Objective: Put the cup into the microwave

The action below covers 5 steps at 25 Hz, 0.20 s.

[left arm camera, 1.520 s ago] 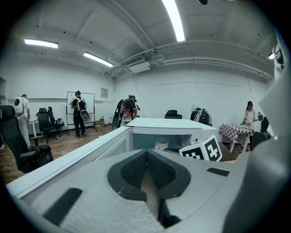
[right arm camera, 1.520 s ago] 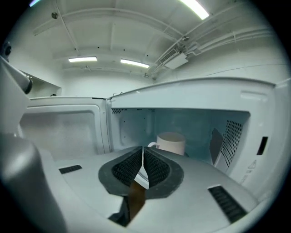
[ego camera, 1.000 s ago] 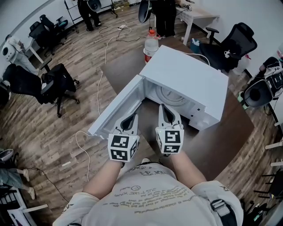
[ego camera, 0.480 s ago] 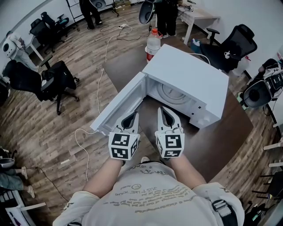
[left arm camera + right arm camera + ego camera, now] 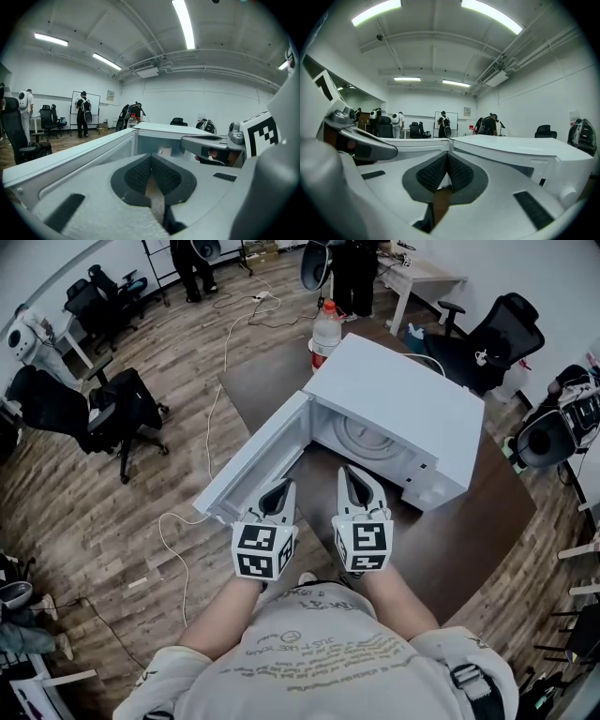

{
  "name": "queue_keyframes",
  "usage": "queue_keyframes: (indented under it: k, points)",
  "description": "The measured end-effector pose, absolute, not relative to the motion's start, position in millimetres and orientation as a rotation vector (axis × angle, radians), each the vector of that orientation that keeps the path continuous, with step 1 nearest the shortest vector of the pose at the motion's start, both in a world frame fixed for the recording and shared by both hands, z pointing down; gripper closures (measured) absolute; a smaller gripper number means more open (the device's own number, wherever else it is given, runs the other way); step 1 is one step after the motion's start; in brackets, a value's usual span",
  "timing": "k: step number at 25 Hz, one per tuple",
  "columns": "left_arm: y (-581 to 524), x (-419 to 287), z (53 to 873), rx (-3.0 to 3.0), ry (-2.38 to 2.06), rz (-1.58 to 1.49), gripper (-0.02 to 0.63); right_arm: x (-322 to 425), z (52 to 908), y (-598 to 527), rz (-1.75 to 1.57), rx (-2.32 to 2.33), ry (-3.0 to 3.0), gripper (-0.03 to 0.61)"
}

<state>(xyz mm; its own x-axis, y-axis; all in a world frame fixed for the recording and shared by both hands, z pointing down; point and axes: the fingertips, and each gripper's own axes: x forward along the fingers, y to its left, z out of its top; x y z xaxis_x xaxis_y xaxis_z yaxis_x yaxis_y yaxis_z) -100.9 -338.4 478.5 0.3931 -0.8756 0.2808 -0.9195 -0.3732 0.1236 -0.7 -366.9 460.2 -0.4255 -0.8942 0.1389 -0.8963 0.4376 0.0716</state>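
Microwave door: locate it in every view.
Head view: microwave door swung open, left of centre.
Left gripper view: long white slab, lower left to centre.
Right gripper view: white band, centre-left.
Shared landmark: microwave's white top.

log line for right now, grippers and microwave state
left gripper: shut, empty | right gripper: shut, empty | microwave: door open | cup: apparently inside
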Motion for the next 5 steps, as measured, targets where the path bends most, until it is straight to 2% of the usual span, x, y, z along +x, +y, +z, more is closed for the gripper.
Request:
queue_keyframes:
  k: [5]
  points:
    - [-336.3,-97.7,479.9,2.395,-1.57,0.252,0.6,2.3,462.8,-365.5,0.03,1.59,-2.525,0.566]
